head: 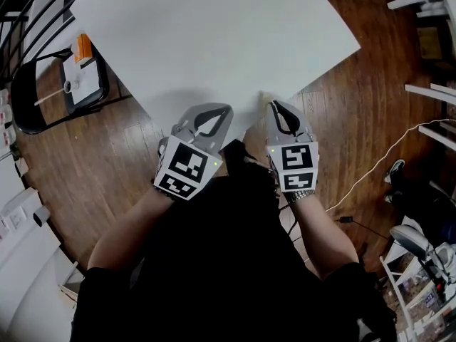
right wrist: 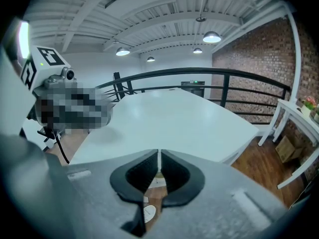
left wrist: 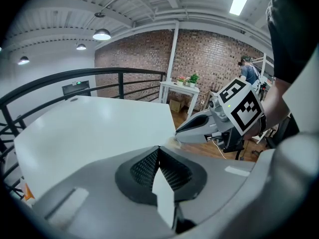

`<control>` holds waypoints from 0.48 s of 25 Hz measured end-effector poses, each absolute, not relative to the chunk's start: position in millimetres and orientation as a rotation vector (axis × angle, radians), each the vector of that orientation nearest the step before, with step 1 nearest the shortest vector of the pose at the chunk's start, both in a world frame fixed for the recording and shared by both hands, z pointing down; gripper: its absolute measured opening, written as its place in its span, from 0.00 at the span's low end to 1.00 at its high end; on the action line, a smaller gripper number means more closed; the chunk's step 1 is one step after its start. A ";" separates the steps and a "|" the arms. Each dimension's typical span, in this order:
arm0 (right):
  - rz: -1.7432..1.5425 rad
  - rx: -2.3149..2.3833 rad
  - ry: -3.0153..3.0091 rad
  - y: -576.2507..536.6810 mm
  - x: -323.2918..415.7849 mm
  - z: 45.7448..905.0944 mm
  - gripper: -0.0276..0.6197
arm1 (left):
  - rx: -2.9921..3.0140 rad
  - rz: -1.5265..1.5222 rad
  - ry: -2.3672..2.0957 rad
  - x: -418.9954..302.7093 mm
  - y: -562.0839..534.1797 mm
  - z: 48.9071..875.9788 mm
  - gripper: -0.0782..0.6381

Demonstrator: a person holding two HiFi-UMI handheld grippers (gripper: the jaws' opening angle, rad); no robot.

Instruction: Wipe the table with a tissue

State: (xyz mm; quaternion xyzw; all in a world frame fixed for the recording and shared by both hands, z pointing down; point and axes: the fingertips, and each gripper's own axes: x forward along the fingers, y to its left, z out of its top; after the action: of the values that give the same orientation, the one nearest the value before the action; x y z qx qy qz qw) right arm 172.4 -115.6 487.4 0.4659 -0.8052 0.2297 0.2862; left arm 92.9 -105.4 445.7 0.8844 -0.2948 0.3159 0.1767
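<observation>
Tissue (head: 263,99) shows as a small pale wad at the near edge of the white counter (head: 214,34). It is nipped in the tip of the right gripper (head: 273,106), whose jaws are pressed together on it. In the left gripper view the wad pokes out of that tip right at the counter's edge; whether it touches the top I cannot tell. The right gripper view shows only a thin pale sliver between the closed pads. The left gripper (head: 226,110) hangs just beside, over the same near edge, its jaws closed tip to tip on nothing.

By its look the tissue is very light, soft and limp, with no stiffness of its own, so only the part bunched close to the jaws is likely to press on the counter. It is best held as a wad, pinched through its middle with some of it left proud of the tips, so that paper and not plastic meets the surface. A firm pinch should do it no harm. The smooth top should let it slide easily, but hard dragging could tear it or pull it out of the pinch. Nearly the whole counter lies ahead, unwiped as far as I can judge.
</observation>
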 end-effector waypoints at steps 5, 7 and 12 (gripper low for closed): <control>0.586 1.258 -2.167 -104.6 166.8 473.4 0.06 | 2.523 0.876 -0.855 87.1 -96.7 435.7 0.13; 0.573 1.265 -2.174 -100.8 162.7 466.4 0.05 | 2.534 0.868 -0.860 83.5 -94.4 431.3 0.13; 0.530 1.298 -2.186 -88.3 153.2 446.7 0.05 | 2.572 0.841 -0.857 75.6 -82.9 418.4 0.13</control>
State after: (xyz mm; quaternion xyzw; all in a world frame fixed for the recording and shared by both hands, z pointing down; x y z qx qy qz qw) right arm 153.2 -88.3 446.7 0.4815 -0.8108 0.1964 0.2687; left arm 75.6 -82.9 418.4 0.8957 -0.2985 0.2929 0.1511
